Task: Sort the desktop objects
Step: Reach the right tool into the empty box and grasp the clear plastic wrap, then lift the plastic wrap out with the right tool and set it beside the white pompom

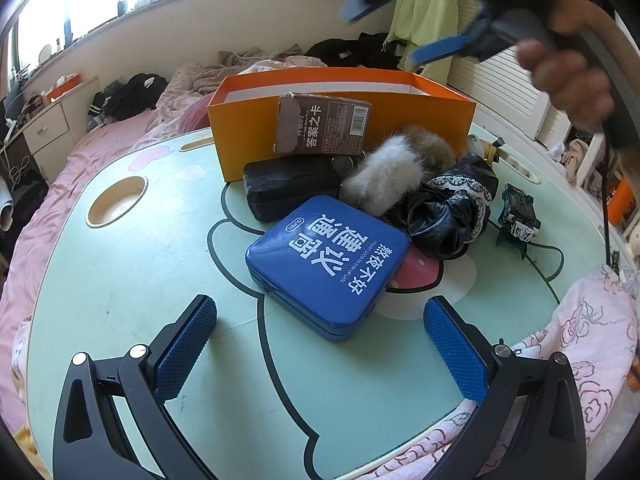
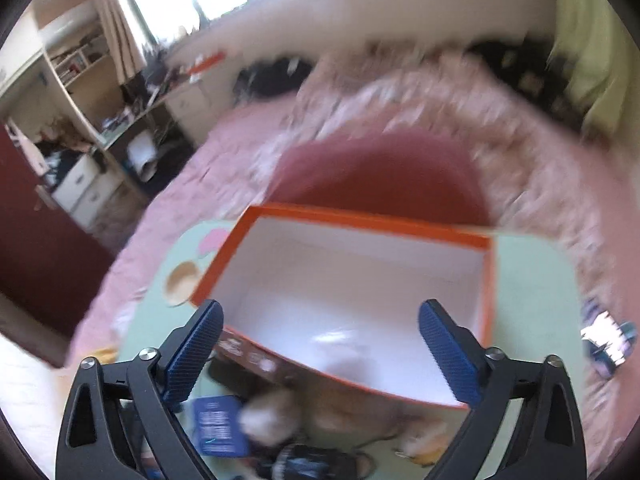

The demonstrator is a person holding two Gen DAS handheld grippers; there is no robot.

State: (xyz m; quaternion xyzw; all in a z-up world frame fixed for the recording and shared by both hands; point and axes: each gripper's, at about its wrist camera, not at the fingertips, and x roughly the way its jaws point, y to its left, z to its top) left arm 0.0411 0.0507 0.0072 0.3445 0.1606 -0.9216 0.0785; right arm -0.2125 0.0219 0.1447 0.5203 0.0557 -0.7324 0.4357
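An open orange box (image 1: pixel 256 120) stands at the back of a green table (image 1: pixel 120 280); its white inside (image 2: pixel 352 280) looks empty. In front of it lie a blue tin (image 1: pixel 328 264), a black case (image 1: pixel 288 192), a brown card pack (image 1: pixel 320 126) leaning on the box, a grey and brown fur piece (image 1: pixel 384 178), a black folded umbrella (image 1: pixel 452 208) and a small green gadget (image 1: pixel 518 216). My left gripper (image 1: pixel 320 344) is open, low, just short of the tin. My right gripper (image 2: pixel 320 348) is open and empty, high above the box; it also shows in the left wrist view (image 1: pixel 400 20).
The table sits on a pink bed (image 1: pixel 100 136) piled with clothes (image 1: pixel 132 92). A round cup hole (image 1: pixel 118 200) is at the table's left. A floral quilt (image 1: pixel 580 340) overlaps the near right edge. A desk and drawers (image 1: pixel 44 128) stand at the far left.
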